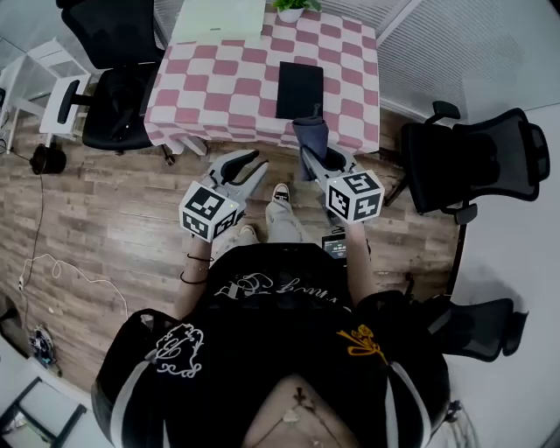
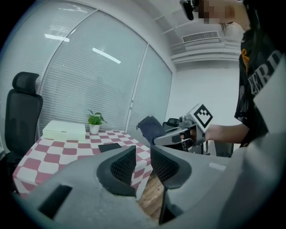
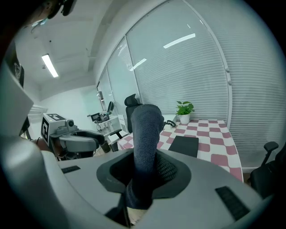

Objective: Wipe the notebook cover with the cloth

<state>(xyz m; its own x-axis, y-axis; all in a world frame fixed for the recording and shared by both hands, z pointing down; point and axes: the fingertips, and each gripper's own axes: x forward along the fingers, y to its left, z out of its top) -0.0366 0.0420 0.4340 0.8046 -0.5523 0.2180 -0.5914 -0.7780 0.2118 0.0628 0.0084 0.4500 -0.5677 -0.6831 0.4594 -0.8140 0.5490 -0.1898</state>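
Notebook (image 1: 300,89) – black, closed, lying flat on the checkered table (image 1: 219,96), right of centre and toward the near edge. Nothing is touching it.

Right gripper (image 1: 320,159) is clamped on the cloth (image 1: 311,138), a dark grey wad that sticks well out past the jaw tips and droops a bit. Left gripper (image 1: 248,166) has its jaws parted with nothing between them; only tablecloth and wood floor (image 1: 105,219) show through the gap. Both grippers hang over the floor, short of the table edge, so my read is the wipe hasn't started.

Risks from here:
- Notebook isn't pinned. A wipe stroke toward the person could drag it along the tablecloth or off the near edge. The empty left gripper could hold a corner down.
- Tablecloth may bunch under a sideways push, so the notebook would move with it instead of getting wiped.
- Cloth is held as a bunched roll, not flat. The contact patch will likely be small, and it may fold over or just skim the cover.
- Pressing too low puts the hard jaw tips on the cover rather than fabric – scuff risk.
- Grip looks deep, so pull-out seems unlikely, but a long dragging stroke would test it.

White box (image 1: 219,19) and plant (image 1: 290,7) sit at the far edge, well clear of the stroke.
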